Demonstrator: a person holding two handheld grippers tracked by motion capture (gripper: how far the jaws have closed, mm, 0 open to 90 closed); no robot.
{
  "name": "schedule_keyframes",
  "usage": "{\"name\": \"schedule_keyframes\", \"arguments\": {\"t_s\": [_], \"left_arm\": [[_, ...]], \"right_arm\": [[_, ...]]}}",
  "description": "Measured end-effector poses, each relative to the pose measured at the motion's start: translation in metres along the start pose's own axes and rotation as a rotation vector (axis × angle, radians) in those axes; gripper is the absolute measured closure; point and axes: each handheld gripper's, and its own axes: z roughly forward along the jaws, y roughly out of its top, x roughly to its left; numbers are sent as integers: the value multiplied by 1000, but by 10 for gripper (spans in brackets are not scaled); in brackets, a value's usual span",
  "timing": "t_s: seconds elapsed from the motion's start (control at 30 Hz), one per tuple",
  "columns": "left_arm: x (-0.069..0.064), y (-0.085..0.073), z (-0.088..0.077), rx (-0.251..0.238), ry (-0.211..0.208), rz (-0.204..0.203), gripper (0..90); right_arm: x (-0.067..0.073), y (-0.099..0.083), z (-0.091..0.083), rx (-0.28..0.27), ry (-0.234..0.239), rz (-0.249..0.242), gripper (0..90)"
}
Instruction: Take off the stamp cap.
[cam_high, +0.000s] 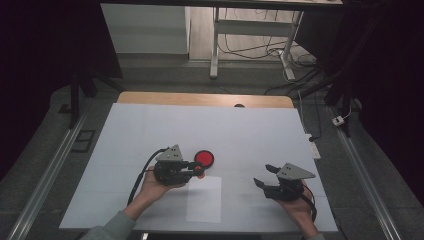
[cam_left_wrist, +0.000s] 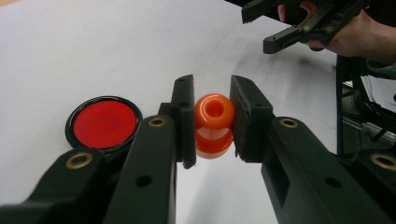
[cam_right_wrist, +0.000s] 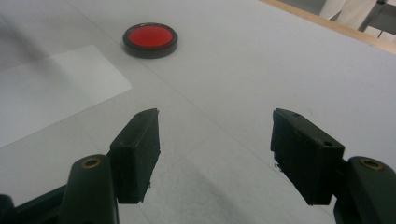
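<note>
My left tongs (cam_left_wrist: 212, 119) are pinching a glossy orange spool (cam_left_wrist: 214, 123) at its waist; it looks light, stiff, slippery. My right tongs (cam_right_wrist: 215, 158) are hanging spread.

Open table (cam_high: 150, 130) is left all round; passage is blocked only by the red disc (cam_high: 204, 158) beside the left gripper (cam_high: 197, 170).
</note>
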Motion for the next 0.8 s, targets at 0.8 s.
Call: {"name": "schedule_keyframes", "arguments": {"t_s": [0.8], "left_arm": [[1, 3, -3, -20, 21, 3, 715]], "right_arm": [[30, 16, 13, -20, 75, -64, 329]]}}
